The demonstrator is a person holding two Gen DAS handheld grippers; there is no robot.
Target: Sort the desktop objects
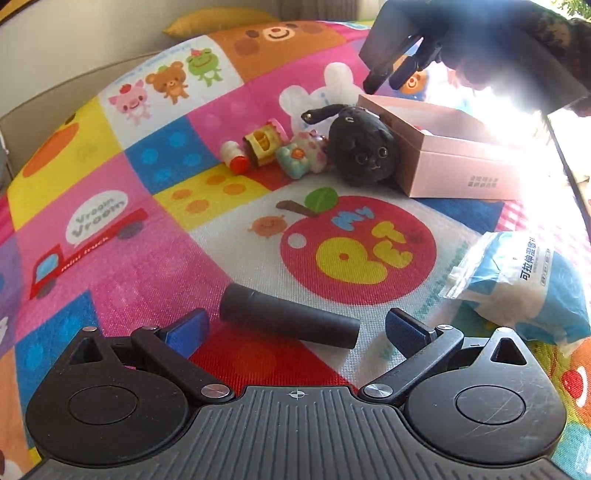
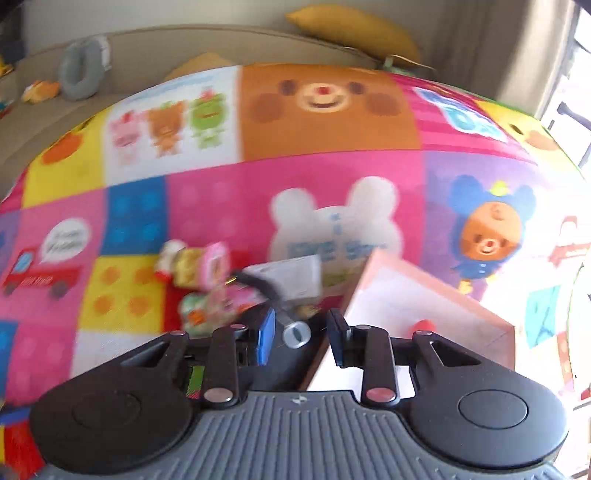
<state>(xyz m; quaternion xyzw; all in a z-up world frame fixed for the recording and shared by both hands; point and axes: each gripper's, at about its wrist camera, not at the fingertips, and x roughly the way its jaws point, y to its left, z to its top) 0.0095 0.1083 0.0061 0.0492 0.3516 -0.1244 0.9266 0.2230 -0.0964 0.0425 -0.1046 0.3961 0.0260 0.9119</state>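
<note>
The left hand-held gripper [image 1: 295, 325] hovers with fingers spread wide over the black tube [image 1: 290, 320] on the mat [image 1: 147, 236], while the right hand-held gripper [image 2: 301, 341], partly parted and empty, hangs above the black cat plush [image 1: 364, 149] beside the pink box [image 1: 461, 162], likely the next thing to box.

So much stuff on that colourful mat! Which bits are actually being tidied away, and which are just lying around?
Being sorted:
- pink box, open
- black cat plush beside it
- small toys
- black cylinder before the open left claw
- wipes packet
- right claw, over the plush and box edge

Just lying about:
- yellow cushion
- grey ring on the sofa
</note>
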